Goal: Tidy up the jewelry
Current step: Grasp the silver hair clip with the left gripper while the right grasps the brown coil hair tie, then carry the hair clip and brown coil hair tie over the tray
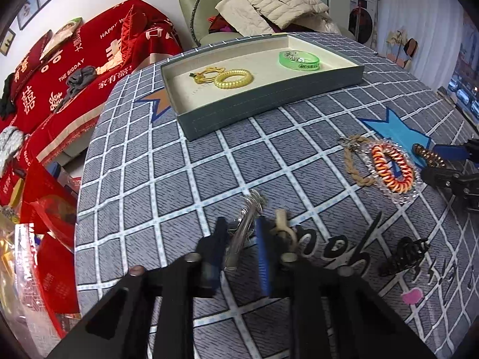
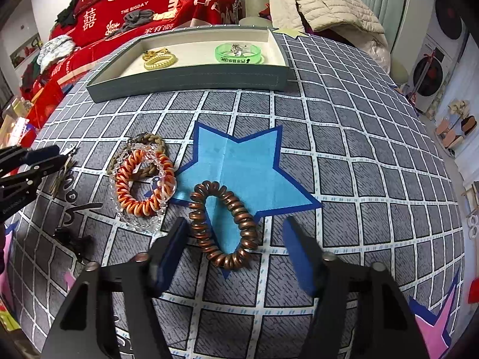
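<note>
My left gripper [image 1: 242, 236] is low over the checked cloth, its blue pads shut on a silvery curved piece [image 1: 247, 215]. A cream ring [image 1: 281, 227] lies just beside its right finger. My right gripper [image 2: 233, 242] stands open around a brown spiral hair tie [image 2: 224, 224]; the left pad is near the coil and the right pad is clear of it. The grey tray [image 1: 269, 101] at the back holds a yellow spiral tie [image 1: 233, 78] and a green bangle [image 1: 299, 59]. The left wrist view shows the right gripper [image 1: 431, 163] at the far right edge.
An orange-and-white spiral tie [image 2: 143, 185], a clear bead bracelet [image 2: 134, 224] and a braided tan cord [image 2: 149, 142] lie together by the blue star [image 2: 245, 164]. A black hair claw [image 2: 71, 242] sits near the front. A red-covered sofa [image 1: 89, 59] and a chair with a jacket [image 1: 284, 3] stand behind the table.
</note>
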`<state>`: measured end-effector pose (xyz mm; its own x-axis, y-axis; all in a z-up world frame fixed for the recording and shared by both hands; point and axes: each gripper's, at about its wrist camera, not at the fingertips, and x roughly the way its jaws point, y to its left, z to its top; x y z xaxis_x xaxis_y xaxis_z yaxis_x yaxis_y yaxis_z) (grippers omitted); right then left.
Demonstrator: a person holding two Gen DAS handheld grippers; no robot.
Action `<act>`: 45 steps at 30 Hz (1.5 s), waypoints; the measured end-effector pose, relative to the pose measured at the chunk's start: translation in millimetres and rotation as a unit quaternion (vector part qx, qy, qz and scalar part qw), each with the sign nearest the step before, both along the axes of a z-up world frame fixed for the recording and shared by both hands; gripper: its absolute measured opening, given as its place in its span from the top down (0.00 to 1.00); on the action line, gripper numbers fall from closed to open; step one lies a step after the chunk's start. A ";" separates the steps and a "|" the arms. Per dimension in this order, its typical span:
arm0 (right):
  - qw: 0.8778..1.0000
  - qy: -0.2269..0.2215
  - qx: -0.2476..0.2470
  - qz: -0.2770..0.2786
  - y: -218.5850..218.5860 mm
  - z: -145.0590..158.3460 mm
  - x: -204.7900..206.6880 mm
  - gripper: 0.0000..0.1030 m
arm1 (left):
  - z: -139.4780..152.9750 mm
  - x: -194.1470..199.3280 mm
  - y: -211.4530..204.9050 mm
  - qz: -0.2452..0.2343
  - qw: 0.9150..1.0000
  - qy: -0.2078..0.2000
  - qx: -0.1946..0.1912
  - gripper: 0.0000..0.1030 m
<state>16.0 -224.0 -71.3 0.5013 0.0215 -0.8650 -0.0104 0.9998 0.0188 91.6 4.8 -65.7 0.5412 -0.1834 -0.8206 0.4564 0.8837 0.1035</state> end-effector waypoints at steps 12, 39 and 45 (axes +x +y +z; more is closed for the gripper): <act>0.999 -0.012 0.035 -0.017 -11.6 6.1 -2.2 0.76 | 1.6 -2.5 11.2 0.035 0.999 0.014 -0.032 0.62; 0.988 -0.064 0.138 -0.015 -33.4 66.3 52.7 0.77 | 70.7 48.9 -3.7 0.058 0.994 -0.028 -0.093 0.62; 0.987 -0.071 0.146 0.003 -29.4 84.9 98.2 0.77 | 80.5 89.4 -18.8 0.067 0.993 -0.034 -0.093 0.62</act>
<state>114.2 -253.5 13.6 0.6168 0.2636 -0.7417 -0.0405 0.9516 0.3046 181.0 -14.1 14.8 0.6234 -0.2506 -0.7406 0.3302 0.9430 -0.0411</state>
